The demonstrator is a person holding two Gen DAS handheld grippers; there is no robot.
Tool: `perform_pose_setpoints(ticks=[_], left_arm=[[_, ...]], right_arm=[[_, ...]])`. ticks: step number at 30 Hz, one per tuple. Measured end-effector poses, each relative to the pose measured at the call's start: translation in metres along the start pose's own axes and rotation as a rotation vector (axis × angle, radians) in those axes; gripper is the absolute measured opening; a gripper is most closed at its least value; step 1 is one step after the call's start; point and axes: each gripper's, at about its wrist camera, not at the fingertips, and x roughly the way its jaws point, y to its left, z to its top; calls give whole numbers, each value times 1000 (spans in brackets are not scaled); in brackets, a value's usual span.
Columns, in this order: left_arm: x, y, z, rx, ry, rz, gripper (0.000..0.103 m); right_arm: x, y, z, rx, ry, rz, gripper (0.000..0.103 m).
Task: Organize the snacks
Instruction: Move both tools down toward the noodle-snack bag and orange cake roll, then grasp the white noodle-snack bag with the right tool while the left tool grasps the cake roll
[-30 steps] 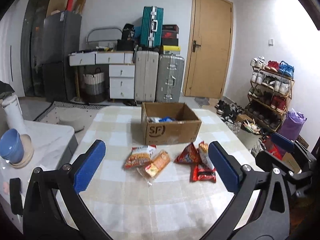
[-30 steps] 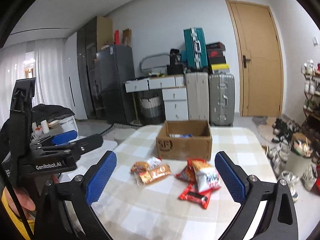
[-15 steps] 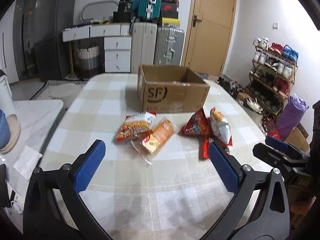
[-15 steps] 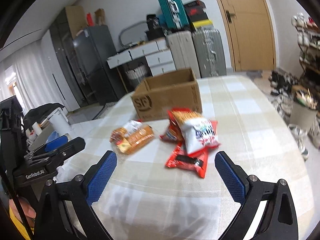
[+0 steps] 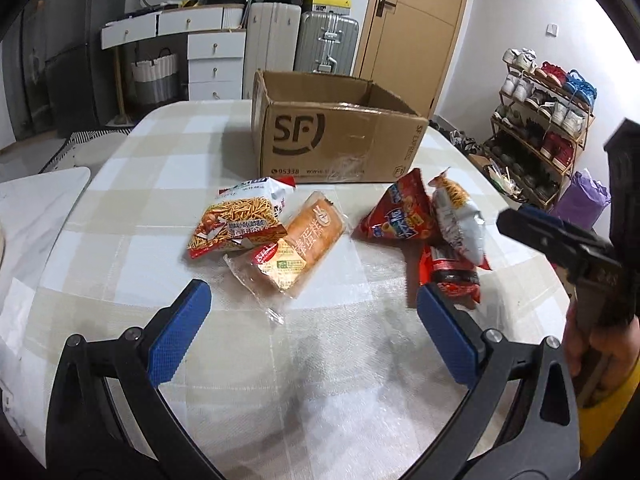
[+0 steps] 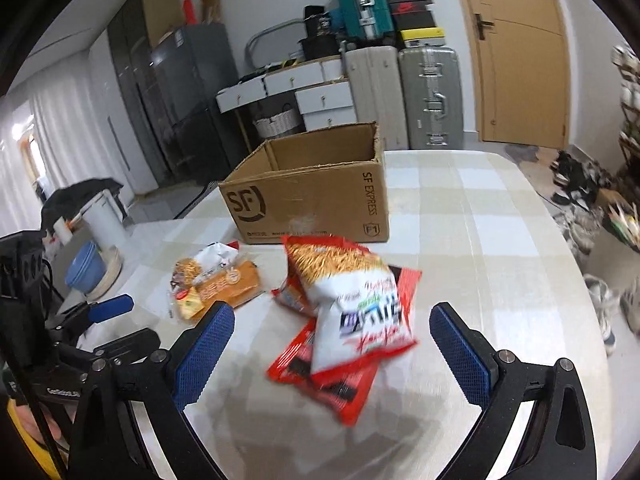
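Checked cloth covers the table (image 5: 328, 380) where we work, in a room with suitcases, drawers and a wooden door at the far side. Our snacks lie in two small heaps just in front of the open cardboard box (image 5: 332, 140). On the left, a noodle-snack bag (image 5: 240, 224) overlaps the far end of a clear-wrapped cake (image 5: 300, 252). On the right, a white chip bag (image 6: 356, 304) rests on top of a flat red packet (image 6: 340, 376), with a red triangular bag (image 5: 400, 212) touching them on the left.

We hold the left gripper (image 5: 316, 328) wide apart and empty, low over the near part of the table; the cake lies just beyond its fingers, between them and the box, and the flat red packet sits just past its right pad. We hold the right gripper (image 6: 332, 344) just as wide and empty, and the white chip bag with the red packet under it lies between its two blue pads (image 6: 460, 352), touching neither. Each gripper shows at the edge of the other's view, held by a hand (image 5: 600, 356).
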Motion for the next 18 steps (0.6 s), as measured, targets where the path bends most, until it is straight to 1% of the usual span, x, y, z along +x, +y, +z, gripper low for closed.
perform_pose_setpoints(ticks=[3,5,6,9,12,13,15,18], left_arm=[[15,4,3,-19,21,5,103],[27,6,7,-29,36,13,103],[26,7,6,-31,38,16,103],[38,9,11,-29,46,36,103],[48,13,14,-31,55,51,103],[53,14,16,-29,60,62,103],[59,15,18,-24,68,79,103],[67,15,23,-10,76,90,103]], right_arm=[[26,-16,8,37,42,74,100],[44,-26,12,62,77,104,91],[52,-29,13,68,94,124,84],[67,-34,13,82,131,142,78],[79,-40,8,117,153,188,69],[78,-41,7,110,126,189,62],[76,-42,3,119,117,220,59],[72,-44,-5,133,80,257,56]])
